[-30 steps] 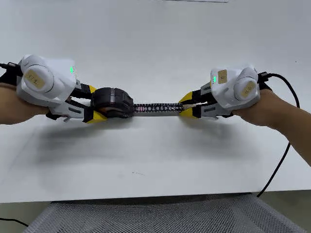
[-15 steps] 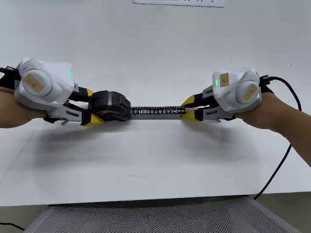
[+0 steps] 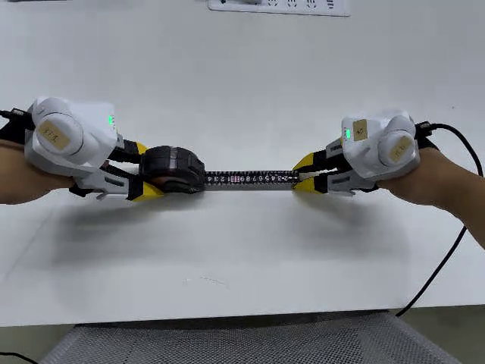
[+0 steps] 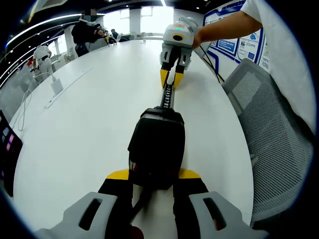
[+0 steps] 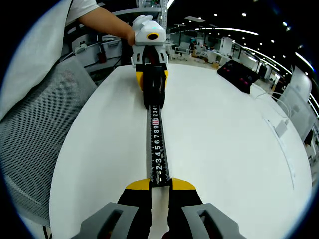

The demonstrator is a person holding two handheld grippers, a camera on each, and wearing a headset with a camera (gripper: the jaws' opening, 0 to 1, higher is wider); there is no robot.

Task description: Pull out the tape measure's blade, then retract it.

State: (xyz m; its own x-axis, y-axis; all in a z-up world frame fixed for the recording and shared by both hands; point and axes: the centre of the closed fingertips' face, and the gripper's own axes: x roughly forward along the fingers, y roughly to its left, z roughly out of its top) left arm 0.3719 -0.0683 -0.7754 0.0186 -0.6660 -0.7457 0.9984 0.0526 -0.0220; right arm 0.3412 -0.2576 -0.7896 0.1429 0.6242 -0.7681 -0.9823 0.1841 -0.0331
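Head view: left gripper [image 3: 148, 167] clamps the case [image 3: 174, 168], right gripper [image 3: 305, 173] pinches the blade [image 3: 250, 178] tip — a slipped pinch would let the sprung blade whip back.

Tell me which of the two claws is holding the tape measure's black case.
The left claw, shut around the black case; the right claw instead pinches the tip of the pulled-out blade.

Left, tape case [image 3: 173, 168]; right, blade [image 3: 250, 178]
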